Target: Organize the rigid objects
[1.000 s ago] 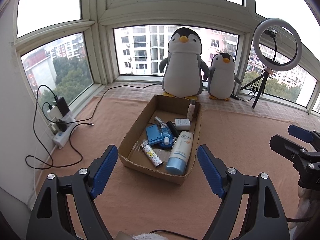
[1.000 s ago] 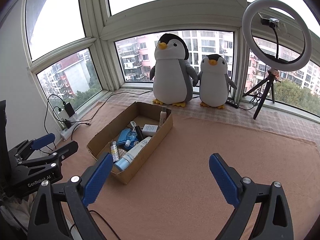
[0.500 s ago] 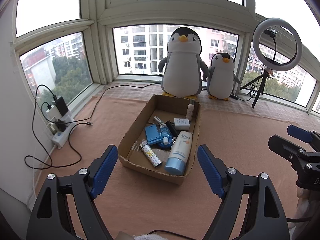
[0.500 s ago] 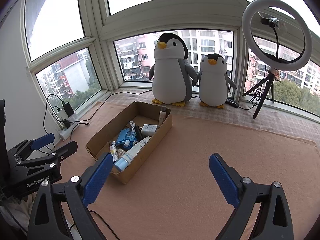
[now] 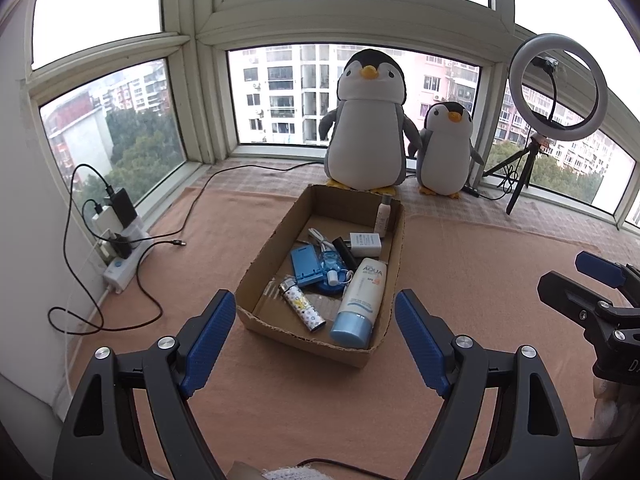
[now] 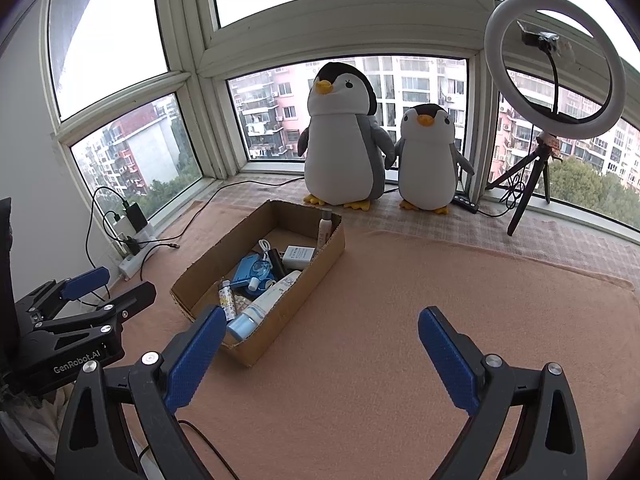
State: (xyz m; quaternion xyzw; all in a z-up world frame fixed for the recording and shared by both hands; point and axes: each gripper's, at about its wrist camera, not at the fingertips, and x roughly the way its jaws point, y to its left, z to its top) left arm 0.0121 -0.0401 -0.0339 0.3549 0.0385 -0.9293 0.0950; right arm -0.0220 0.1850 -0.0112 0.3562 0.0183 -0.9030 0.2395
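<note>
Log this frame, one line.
left gripper: open, empty | right gripper: open, empty | cardboard box: on mat, items inside | phase: pre-grasp

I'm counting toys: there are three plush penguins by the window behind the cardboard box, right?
Not three, two: a big plush penguin and a small plush penguin stand by the window behind the cardboard box. The right wrist view shows both.

The box [image 5: 390, 240] sits on the mat [image 5: 480, 280] before two penguins [image 5: 366, 128], power strip [image 5: 120, 268] left, ring light [image 5: 558, 92] seemingly behind-right
</note>
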